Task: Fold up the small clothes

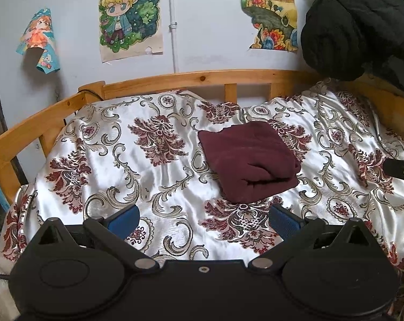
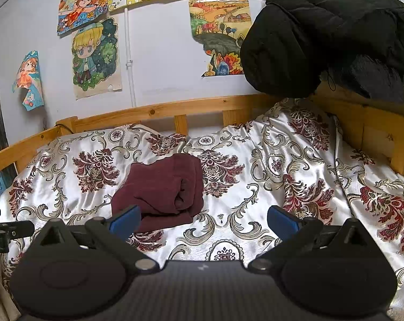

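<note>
Maroon garment [image 1: 248, 160] lies on the bed, roughly mid-surface, somewhat nearer the back rail [image 1: 202, 76] than the front edge. It is already folded into a compact, near-rectangular bundle; the layered folds and a rolled edge face the front.

Left gripper [image 1: 203, 219]: blue pads [image 1: 124, 218] spread wide, holding nothing, hovering over the cover near the front edge, short of the bundle. Right gripper [image 2: 203, 220]: likewise spread and empty; its left pad sits just in front of the bundle's near corner in the right wrist view. Contact cannot be told.

Handling, as a judgement: the cloth looks matte, soft and thick, like knit or fleece. Light, limp, no stiffness of its own. It should compress under the pads and not slip from them. The bed cover [image 1: 161, 187] beneath is glossy satin with burgundy damask flowers and grey scrolls, wrinkled toward the right; the bundle will probably slide on it if pushed sideways. Best hold: pinch the stacked front edge through all layers, or both near corners at once, so the folds do not spill open.

Surroundings: pine bed frame with slats, pale wall with coloured drawings [image 1: 131, 17], black quilted coat [image 2: 335, 32] hanging at the right back corner.
</note>
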A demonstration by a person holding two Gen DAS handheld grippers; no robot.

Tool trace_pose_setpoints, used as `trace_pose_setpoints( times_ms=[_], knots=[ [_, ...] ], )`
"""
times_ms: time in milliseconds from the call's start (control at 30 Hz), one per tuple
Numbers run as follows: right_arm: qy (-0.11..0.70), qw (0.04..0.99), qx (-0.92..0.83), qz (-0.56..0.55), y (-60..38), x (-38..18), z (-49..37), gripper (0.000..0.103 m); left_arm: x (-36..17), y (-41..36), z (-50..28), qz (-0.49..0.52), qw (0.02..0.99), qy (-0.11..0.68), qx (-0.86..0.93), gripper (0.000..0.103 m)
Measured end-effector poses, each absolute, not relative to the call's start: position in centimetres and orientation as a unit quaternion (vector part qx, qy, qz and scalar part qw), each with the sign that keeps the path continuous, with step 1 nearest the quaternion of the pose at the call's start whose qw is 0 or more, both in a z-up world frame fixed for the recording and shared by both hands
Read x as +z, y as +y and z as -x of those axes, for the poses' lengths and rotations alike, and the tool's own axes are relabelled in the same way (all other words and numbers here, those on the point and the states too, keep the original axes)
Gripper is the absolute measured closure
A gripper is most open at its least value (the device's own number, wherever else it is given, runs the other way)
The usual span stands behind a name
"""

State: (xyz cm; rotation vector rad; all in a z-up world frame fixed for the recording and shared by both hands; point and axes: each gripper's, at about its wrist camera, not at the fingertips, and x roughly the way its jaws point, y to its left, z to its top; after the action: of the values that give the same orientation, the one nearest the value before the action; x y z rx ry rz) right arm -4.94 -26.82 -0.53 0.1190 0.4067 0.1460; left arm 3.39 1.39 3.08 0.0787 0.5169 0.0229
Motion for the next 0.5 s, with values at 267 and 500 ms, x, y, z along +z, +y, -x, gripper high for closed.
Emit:
trace_pose_setpoints(
  times_ms=[267,500],
  knots=[
    [0.202,0.975,0.072,-0.059,-26.81,-0.56,4.92,0.000,3.06,1.39,-3.38,-0.040,0.966,0.257,0.011,0.001],
    [0.202,0.975,0.072,-0.059,-26.82,-0.59,4.91,0.000,3.05,1.41,-3.40,-0.040,0.966,0.257,0.011,0.001]
  ],
)
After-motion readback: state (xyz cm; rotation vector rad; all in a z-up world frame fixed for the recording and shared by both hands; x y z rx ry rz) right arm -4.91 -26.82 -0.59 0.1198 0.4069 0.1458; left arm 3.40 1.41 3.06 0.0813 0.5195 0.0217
